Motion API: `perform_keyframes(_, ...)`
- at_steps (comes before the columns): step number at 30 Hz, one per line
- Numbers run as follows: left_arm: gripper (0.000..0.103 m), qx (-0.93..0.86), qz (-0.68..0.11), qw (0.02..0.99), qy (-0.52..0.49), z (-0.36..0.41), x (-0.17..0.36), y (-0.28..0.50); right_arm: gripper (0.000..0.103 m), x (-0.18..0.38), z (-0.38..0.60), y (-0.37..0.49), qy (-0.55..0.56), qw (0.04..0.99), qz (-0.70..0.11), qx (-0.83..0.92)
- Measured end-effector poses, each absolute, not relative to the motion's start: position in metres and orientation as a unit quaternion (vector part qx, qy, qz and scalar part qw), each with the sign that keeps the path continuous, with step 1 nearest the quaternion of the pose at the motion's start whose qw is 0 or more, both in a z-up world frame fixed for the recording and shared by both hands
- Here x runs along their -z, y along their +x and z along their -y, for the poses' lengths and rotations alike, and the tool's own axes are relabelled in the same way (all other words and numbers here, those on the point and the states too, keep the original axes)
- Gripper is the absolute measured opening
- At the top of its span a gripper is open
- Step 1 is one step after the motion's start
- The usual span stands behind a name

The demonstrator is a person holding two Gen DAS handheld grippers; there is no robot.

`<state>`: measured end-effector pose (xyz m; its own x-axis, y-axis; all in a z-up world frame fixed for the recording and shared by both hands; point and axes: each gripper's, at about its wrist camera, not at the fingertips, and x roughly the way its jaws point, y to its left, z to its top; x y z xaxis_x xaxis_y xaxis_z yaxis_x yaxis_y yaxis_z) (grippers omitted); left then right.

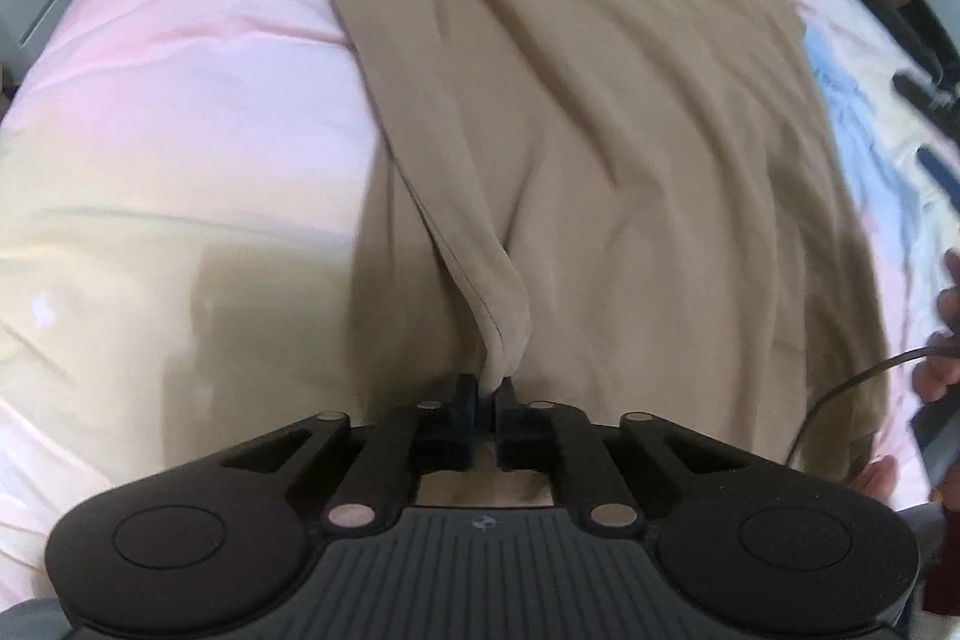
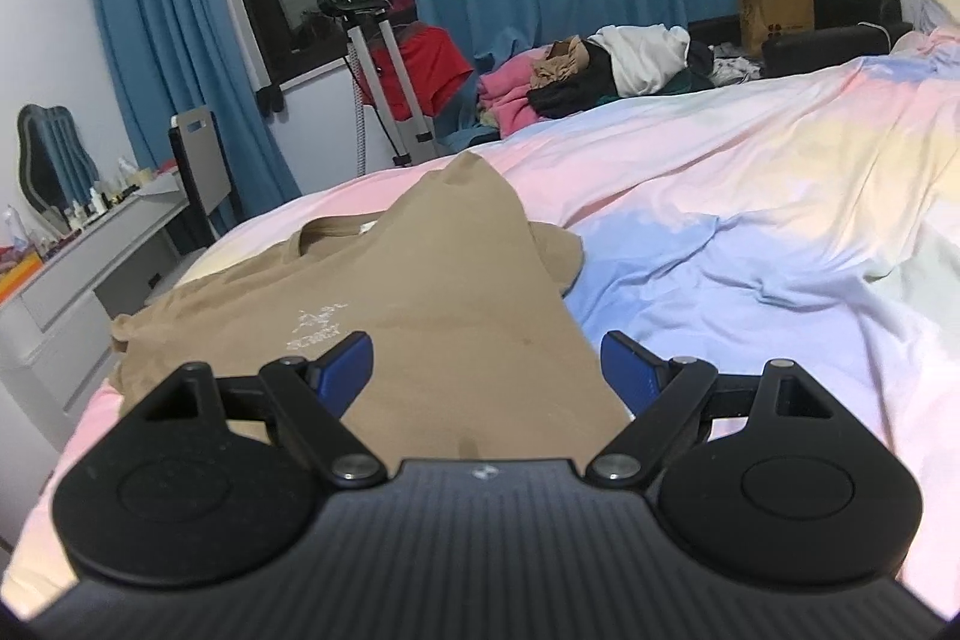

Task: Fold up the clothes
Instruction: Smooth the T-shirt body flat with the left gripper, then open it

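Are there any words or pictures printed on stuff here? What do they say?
Tan T-shirt: a small white emblem with one line of letters under it; too blurred to read in either view.
Brown paper bag by the far wall: dark marks on its front, too small to read.
Tongs bodies: a tiny pale logo mark, no letters.
Nothing else carries text I can make out.

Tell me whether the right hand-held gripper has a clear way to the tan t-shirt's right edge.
Probably yes. The right hand-held gripper is open above the tan t-shirt, and nothing lies between it and that edge on the bedsheet.
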<state>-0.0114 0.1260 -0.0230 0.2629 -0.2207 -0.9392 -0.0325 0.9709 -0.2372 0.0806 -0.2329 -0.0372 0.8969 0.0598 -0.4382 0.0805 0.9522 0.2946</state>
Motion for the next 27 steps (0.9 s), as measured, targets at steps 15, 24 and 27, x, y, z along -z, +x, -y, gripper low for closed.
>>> perform_keyframes(15, 0.007, -0.038, -0.683, 0.729, 0.032, -0.212, 0.01, -0.032, 0.084, 0.044, 0.23, 0.089, 0.163, 0.956, -0.244, -0.006)
perform_keyframes(24, 0.057, -0.036, -0.627, 0.777, 0.055, -0.218, -0.041, -0.05, 0.084, 0.038, 0.227, 0.087, 0.166, 0.957, -0.236, -0.019)
perform_keyframes(27, 0.072, -0.033, -0.584, 0.809, 0.064, -0.208, -0.071, -0.043, 0.084, 0.036, 0.224, 0.086, 0.16, 0.959, -0.233, -0.022)
